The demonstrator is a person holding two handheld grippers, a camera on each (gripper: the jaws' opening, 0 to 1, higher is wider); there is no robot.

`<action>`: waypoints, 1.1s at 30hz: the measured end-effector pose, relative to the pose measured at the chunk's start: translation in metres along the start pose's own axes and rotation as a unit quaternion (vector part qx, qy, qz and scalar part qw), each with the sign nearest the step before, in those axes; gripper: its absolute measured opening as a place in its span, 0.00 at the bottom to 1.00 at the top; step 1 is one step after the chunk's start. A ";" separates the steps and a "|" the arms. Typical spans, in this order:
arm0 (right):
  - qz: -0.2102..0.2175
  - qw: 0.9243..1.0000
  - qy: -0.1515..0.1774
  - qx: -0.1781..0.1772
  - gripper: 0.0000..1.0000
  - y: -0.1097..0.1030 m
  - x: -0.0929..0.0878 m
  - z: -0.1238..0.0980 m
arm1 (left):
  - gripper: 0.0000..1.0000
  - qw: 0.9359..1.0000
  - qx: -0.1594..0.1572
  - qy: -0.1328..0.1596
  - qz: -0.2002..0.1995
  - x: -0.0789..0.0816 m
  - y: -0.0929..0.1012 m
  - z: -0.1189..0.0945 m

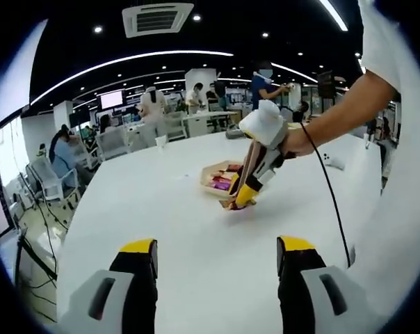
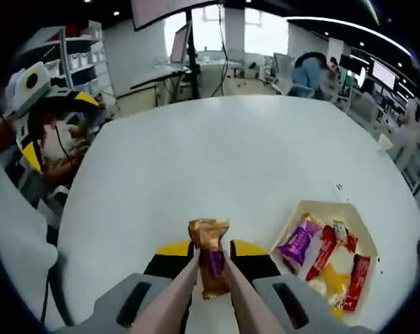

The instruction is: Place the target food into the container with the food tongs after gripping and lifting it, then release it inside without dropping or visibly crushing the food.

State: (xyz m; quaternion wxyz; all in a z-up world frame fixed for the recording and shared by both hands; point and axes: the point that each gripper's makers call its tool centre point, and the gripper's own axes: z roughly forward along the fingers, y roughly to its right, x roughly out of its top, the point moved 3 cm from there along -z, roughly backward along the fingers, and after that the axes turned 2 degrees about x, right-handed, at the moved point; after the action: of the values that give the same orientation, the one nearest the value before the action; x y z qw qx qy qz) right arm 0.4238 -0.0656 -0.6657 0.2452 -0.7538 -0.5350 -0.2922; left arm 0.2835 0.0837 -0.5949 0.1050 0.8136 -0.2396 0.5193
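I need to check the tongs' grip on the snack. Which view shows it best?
The right gripper view: the snack sits close up between the tongs. The left gripper view shows it small, far off, under the right gripper.

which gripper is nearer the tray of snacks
Right. The right gripper, holding tongs shut on a snack packet, sits right beside the tray. The left gripper is back across the table, open.

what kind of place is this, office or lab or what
Most likely a large open-plan office or lab workspace. A big white table sits under strip ceiling lights, with desks and monitors behind, seated people, and a ceiling air-conditioning unit.
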 end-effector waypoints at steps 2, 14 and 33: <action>0.011 1.000 0.016 -0.019 0.19 0.001 0.003 -0.009 | 0.71 1.000 -0.008 0.001 0.007 0.003 0.000 0.001; 0.155 0.969 0.130 -0.141 0.19 0.007 -0.011 -0.089 | 0.80 0.995 -0.076 0.008 0.066 0.026 -0.003 0.010; 0.250 0.898 0.214 -0.293 0.20 -0.030 -0.044 -0.183 | 0.99 0.983 -0.155 0.041 0.093 0.039 0.006 0.042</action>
State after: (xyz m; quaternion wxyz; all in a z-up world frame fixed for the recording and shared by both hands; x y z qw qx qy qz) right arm 0.3511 -0.2105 -0.5647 0.1874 -0.8198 -0.1534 -0.5190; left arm 0.3268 0.0496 -0.5787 0.1910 0.7397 -0.3877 0.5158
